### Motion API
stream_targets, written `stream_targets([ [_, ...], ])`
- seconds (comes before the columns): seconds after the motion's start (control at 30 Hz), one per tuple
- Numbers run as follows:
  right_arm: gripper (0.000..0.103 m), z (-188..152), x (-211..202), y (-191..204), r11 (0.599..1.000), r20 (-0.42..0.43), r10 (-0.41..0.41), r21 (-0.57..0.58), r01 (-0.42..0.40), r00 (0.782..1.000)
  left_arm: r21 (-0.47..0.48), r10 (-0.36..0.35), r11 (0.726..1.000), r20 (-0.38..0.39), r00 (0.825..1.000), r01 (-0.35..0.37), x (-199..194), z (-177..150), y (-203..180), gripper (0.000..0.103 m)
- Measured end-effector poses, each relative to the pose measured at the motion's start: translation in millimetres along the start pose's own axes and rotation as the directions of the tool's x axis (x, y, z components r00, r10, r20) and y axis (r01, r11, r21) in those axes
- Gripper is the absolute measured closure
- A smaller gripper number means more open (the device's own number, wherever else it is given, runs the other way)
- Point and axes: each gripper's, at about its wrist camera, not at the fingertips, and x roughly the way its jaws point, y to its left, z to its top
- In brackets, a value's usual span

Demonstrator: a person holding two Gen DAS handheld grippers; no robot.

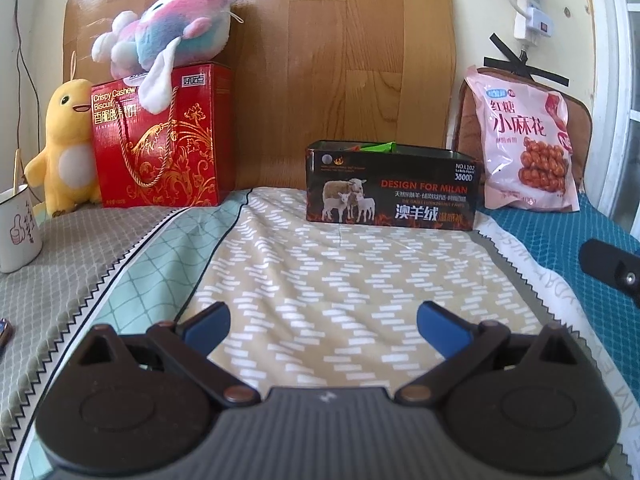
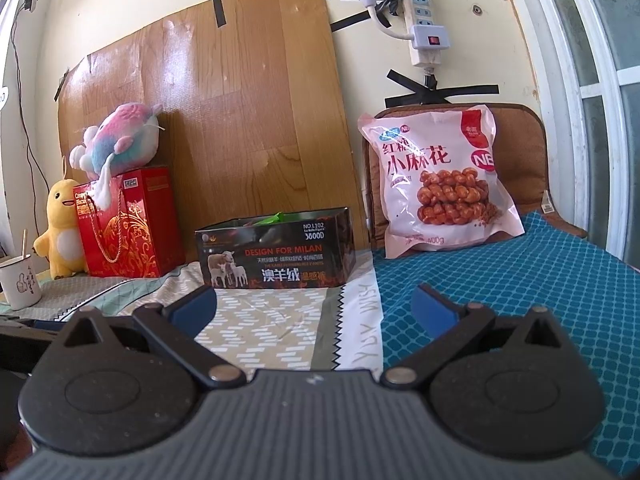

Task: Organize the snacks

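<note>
A black open-topped tin point(image 1: 390, 188) printed with sheep stands at the back of the cloth-covered surface, with a green packet point(image 1: 378, 146) showing above its rim. It also shows in the right wrist view point(image 2: 276, 254). A pink snack bag point(image 1: 526, 140) leans upright against a brown cushion to the tin's right, also in the right wrist view point(image 2: 438, 184). A red biscuit gift box point(image 1: 160, 136) stands at the back left. My left gripper point(image 1: 323, 326) is open and empty, well short of the tin. My right gripper point(image 2: 314, 310) is open and empty, in front of the tin and bag.
A pastel plush point(image 1: 168, 28) lies on the red box and a yellow plush point(image 1: 66, 144) stands beside it. A white mug point(image 1: 18, 232) sits at the left edge. A wooden board and a wall with a power strip point(image 2: 424, 20) close the back. Blue mat point(image 2: 520, 300) at right.
</note>
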Motion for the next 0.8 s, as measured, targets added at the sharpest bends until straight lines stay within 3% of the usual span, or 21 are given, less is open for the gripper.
stream_targets([
  [0.8,0.000,0.2,0.9,-7.8,0.998,-0.014,0.031,0.064,-0.030,0.999,0.056,0.019,0.998,-0.048,0.999,-0.016,8.3,0.4,-5.2,0.000],
])
